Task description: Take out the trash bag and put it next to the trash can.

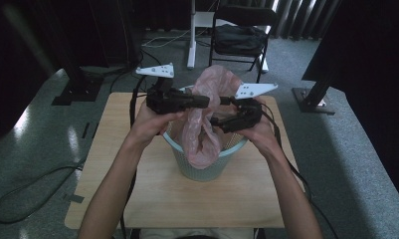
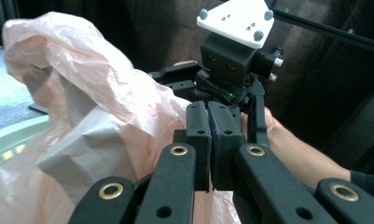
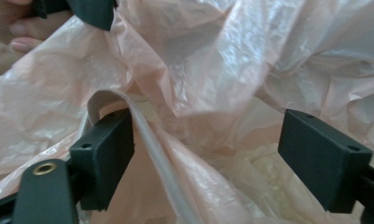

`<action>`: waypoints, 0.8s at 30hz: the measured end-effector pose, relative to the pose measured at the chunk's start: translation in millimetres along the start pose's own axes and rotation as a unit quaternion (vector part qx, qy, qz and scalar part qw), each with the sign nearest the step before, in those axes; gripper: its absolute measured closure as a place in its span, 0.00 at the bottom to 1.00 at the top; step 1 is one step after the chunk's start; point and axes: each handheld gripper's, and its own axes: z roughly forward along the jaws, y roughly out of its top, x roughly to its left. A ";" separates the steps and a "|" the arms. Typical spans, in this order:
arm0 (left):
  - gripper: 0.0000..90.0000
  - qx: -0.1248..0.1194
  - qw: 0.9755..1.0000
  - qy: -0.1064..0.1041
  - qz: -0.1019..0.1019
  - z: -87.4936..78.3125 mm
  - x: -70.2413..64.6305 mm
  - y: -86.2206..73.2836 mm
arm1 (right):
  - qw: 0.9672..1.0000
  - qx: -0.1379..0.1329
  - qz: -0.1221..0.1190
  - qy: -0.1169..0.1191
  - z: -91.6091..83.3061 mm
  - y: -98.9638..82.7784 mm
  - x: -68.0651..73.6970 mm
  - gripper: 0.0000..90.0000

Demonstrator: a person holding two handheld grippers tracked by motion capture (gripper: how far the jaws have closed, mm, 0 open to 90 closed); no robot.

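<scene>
While the bag (image 1: 207,112) hides the basket (image 1: 202,167) inside, left gripper (image 2: 211,140) fingers press together, maybe pinching film; right gripper (image 3: 212,154) fingers stand spread around it.

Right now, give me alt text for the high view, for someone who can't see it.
A person's two hands hold the left gripper and the right gripper against a crumpled pink plastic bag rising out of a pale green basket on a wooden table. A black folding chair stands on the grey floor beyond.
</scene>
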 end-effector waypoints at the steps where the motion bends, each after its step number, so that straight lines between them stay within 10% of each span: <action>1: 0.98 0.001 1.000 -0.004 0.001 1.1 -0.2 0.0 | 1.000 -0.002 -0.004 -0.003 0.2 1.1 1.4 0.25; 9: 0.95 0.004 1.000 -0.015 -0.001 5.3 -0.9 -0.4 | 0.999 -0.014 -0.036 0.010 -2.8 7.6 9.1 0.95; 24: 0.51 -0.007 0.996 0.082 -0.027 -33.7 15.4 -21.1 | 1.000 -0.023 -0.003 0.010 -26.8 9.4 -8.5 0.98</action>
